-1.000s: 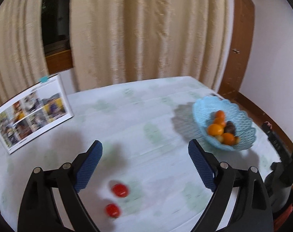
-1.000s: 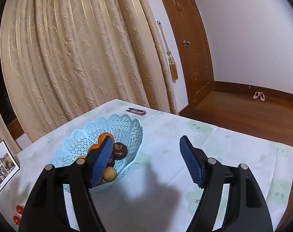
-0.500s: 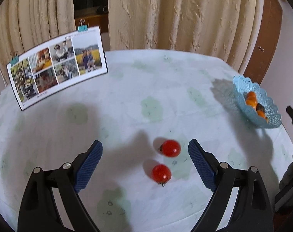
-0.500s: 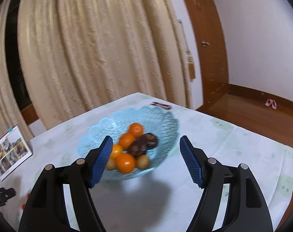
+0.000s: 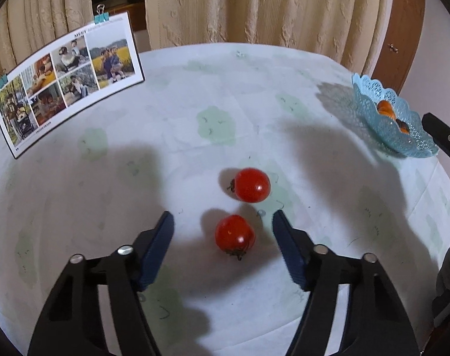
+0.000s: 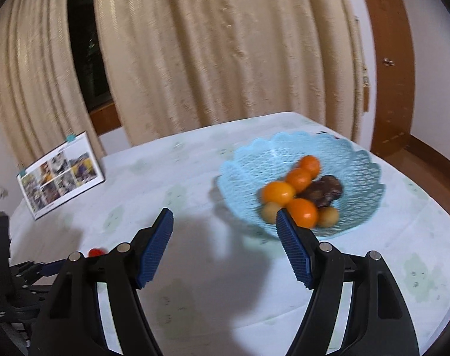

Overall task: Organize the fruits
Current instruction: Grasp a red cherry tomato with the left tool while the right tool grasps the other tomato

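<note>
Two red tomatoes lie on the white tablecloth in the left wrist view. The near tomato (image 5: 234, 234) sits between the fingers of my open left gripper (image 5: 223, 222), untouched. The far tomato (image 5: 251, 184) lies just beyond the fingertips. The light blue lattice basket (image 6: 358, 172) holds several oranges (image 6: 302, 212), small yellowish fruits and a dark fruit (image 6: 324, 191). It also shows in the left wrist view (image 5: 403, 139) at the far right. My right gripper (image 6: 223, 222) is open and empty, hovering left of the basket. One tomato (image 6: 96, 251) shows at the left of the right wrist view.
A photo collage card (image 5: 66, 80) stands at the back left of the table; it also shows in the right wrist view (image 6: 60, 175). Curtains (image 5: 254, 6) hang behind the table. A wooden door (image 6: 388, 59) is at the right. The table edge runs close behind the basket.
My left gripper has moved forward and down, so the near tomato now lies between its fingers. My right gripper has swung left, shifting the basket to the right of its view.
</note>
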`<state>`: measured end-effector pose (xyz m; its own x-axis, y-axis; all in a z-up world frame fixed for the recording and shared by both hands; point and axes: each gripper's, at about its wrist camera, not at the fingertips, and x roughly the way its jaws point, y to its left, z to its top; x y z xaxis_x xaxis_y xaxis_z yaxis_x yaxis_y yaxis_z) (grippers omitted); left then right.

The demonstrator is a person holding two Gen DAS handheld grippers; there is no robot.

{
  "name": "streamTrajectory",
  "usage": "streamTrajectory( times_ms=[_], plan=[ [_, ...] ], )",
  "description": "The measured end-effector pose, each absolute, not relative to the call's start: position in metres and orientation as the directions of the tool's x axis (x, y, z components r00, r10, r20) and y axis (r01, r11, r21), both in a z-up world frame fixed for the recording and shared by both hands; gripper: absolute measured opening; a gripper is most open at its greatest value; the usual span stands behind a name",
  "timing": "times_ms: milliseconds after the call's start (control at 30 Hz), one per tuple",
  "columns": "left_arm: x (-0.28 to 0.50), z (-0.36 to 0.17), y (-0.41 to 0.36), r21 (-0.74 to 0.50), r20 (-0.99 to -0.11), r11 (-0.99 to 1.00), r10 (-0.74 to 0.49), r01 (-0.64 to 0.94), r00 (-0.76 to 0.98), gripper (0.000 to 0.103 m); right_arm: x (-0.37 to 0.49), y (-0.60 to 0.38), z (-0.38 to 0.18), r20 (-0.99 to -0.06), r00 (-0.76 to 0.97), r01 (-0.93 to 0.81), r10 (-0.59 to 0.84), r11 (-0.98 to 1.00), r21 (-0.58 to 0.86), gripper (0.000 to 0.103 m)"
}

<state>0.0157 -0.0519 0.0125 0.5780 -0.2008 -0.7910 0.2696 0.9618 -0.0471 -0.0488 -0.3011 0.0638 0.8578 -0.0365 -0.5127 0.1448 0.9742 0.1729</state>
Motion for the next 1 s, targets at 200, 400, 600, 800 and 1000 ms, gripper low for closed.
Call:
streamTrajectory(
  times_ms=[200,400,600,800,1000],
  plan=[
    [0.016,0.009,-0.052,-0.048,-0.797,0.961,-0.202,0.274,0.569,0.040,-0.037,-0.278,0.060,-0.536,0.844,0.070,0.035,0.982,0.174,0.073],
    [0.013,0.014,-0.052,-0.051,-0.791,0.956,-0.215,0.289,0.573,0.026,-0.027,-0.257,0.060,-0.553,0.827,0.004,0.099,0.983,0.182,0.073],
    [0.011,0.039,-0.035,-0.055,-0.748,0.968,-0.202,0.244,0.632,0.026,-0.013,-0.233,0.056,-0.586,0.793,-0.071,0.170,0.980,0.187,0.073],
    [0.011,0.065,-0.003,-0.054,-0.694,0.990,-0.129,0.128,0.709,0.026,0.008,-0.200,0.040,-0.643,0.729,-0.159,0.234,0.972,0.174,0.073],
    [0.010,0.075,0.015,-0.065,-0.673,0.995,-0.096,0.070,0.733,0.026,0.026,-0.165,0.019,-0.709,0.643,-0.239,0.289,0.955,0.173,0.072]
  ],
)
